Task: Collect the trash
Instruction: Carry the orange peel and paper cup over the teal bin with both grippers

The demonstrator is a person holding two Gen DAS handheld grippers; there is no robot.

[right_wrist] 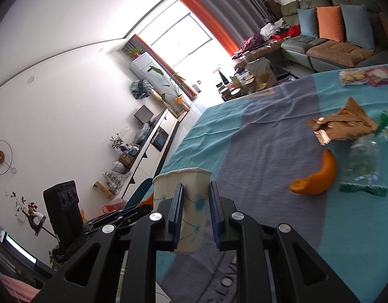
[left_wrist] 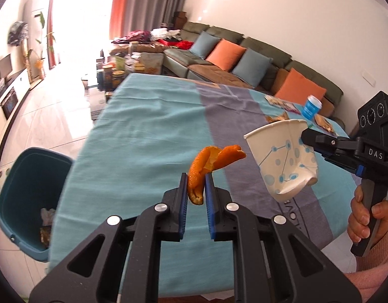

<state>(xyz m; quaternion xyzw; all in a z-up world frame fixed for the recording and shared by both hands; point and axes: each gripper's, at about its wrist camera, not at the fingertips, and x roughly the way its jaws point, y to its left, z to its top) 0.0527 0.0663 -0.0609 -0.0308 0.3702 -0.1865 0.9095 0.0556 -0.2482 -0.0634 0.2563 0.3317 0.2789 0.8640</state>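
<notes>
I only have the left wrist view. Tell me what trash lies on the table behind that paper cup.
Observer: A second orange peel lies on the cloth's grey stripe, past the right gripper.
Operator: Report anything beside it.
Observer: A clear wrapper with green ends lies just right of it in the right wrist view. I cannot tell if they touch.

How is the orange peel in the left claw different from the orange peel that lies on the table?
The held orange peel hangs in the air, clamped in the left claw; the loose orange peel rests on the tablecloth. The held peel is curled and folded; the loose peel is one open crescent. Both are orange trash.
</notes>
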